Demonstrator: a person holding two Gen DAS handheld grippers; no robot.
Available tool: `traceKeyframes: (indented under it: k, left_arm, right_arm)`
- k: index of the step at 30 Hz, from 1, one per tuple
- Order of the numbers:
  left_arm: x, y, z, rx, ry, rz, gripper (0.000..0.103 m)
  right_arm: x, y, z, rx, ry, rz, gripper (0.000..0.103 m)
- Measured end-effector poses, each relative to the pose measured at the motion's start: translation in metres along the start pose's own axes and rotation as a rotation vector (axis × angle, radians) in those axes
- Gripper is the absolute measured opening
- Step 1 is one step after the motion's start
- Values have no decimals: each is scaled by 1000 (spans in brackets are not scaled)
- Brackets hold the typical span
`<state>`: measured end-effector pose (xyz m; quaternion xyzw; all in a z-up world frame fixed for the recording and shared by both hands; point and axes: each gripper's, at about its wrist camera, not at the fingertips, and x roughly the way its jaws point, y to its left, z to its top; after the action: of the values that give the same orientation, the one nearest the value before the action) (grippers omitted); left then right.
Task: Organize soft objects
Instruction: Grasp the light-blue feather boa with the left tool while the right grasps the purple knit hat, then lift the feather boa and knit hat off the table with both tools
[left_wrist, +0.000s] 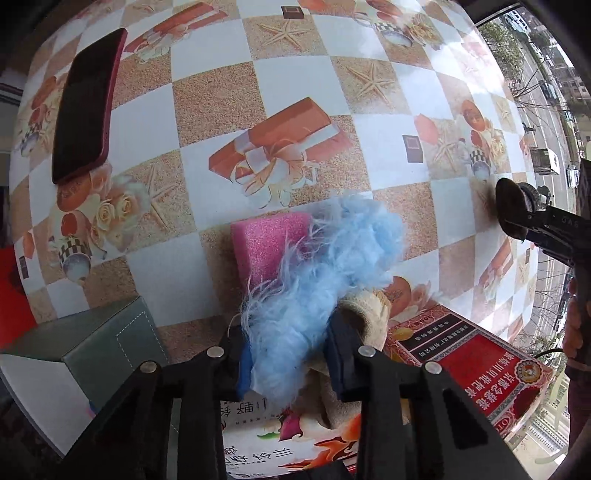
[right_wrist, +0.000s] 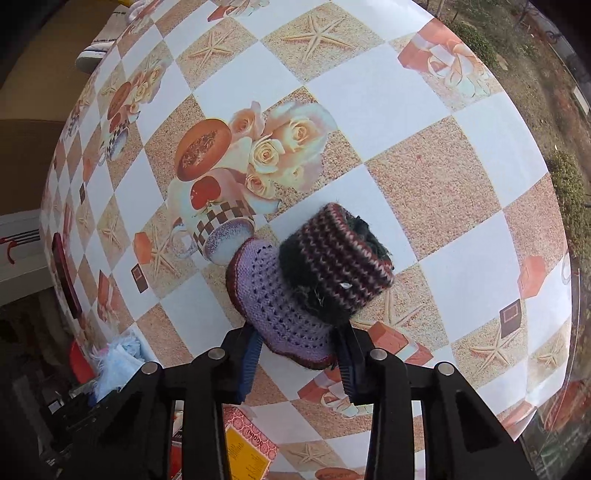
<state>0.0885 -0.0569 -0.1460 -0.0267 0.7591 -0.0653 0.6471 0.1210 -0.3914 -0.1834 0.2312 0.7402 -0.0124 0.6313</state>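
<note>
Fluffy blue fur (left_wrist: 314, 280), knitted wool hat (right_wrist: 295, 295)

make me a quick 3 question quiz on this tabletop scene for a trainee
1. True or false: the left gripper is shut on the blue fluffy piece.
2. What is between the right gripper's jaws?
A. a phone
B. a lilac knitted item
C. a pink sponge
3. Fill in: the pink sponge lies on the table, partly under the ____ fluffy piece.

Key
1. True: both pads press into the fluff.
2. B: the pads clamp the lilac knitted item, which has a striped cuff.
3. Blue.
</note>
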Motion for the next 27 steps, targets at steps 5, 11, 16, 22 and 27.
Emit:
traceKeyframes:
  k: [5,11,16,22,27]
  left_arm:
    - [-28,0,-14,1,-130,33,25]
    - [-73,-2,-25,28,-306,84,25]
    - [-86,-6,-30,62,-366,161,26]
    - [-78,-1,-25,10,-332,39,28]
    - [-70,1,-23,-6,-307,2,28]
  right_arm:
    - [-17,4,-12,-19,-36,17,38]
    - [-30,12,-27,-36,-59,38,38]
    - [-38,24,-34,-73,-78,38,38]
    - [-40,27,-43,-80,-70,53,38]
    - [-38,22,-42,-65,-66,64,48]
